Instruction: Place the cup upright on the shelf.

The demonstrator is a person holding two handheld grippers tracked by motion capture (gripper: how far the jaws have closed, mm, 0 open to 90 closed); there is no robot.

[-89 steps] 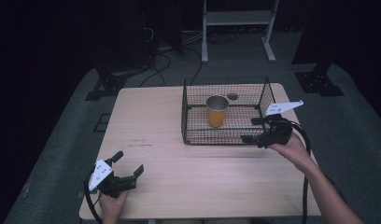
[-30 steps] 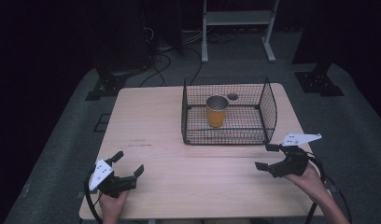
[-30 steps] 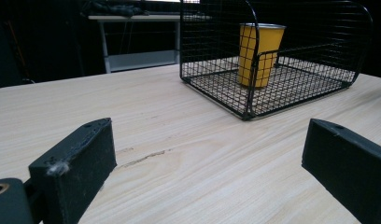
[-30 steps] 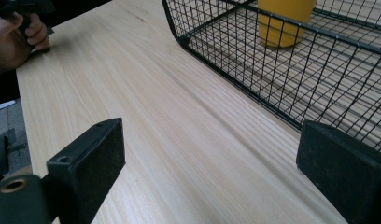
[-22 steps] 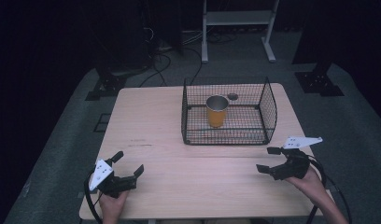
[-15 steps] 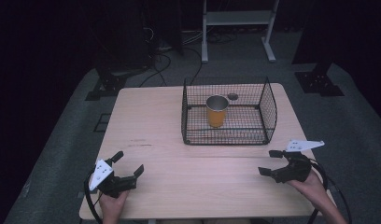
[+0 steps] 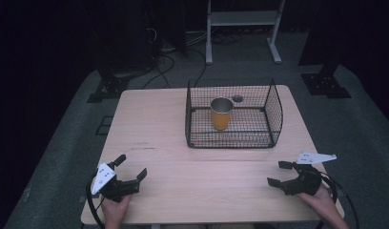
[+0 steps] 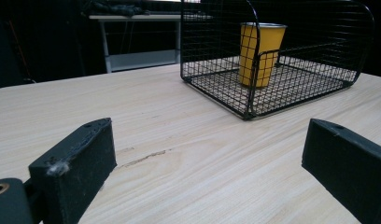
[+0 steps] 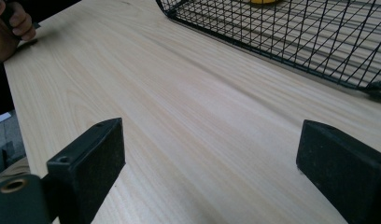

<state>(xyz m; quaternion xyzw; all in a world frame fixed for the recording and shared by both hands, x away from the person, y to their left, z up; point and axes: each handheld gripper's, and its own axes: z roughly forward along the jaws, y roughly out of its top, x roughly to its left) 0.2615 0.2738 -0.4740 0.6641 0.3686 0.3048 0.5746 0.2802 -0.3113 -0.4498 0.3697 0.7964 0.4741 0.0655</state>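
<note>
Table (image 7: pixel 159 124) mostly bare; wire basket (image 7: pixel 273 112) sits at far right part. Yellow cup (image 7: pixel 221 113) stands upright inside basket, small dark disc (image 7: pixel 238 98) behind it. My left gripper (image 7: pixel 128 174) rests near left corner, jaws wide, empty. My right gripper (image 7: pixel 280 174) near right corner, jaws wide, empty (both well apart from basket). I judge placing step finished; next move, if any, calls for reach over basket rim.

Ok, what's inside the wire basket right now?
An upright yellow metal cup stands on the floor of the wire basket. A small dark round thing lies by its far wall; whether inside or behind is unclear. The cup's inside isn't visible.
</note>
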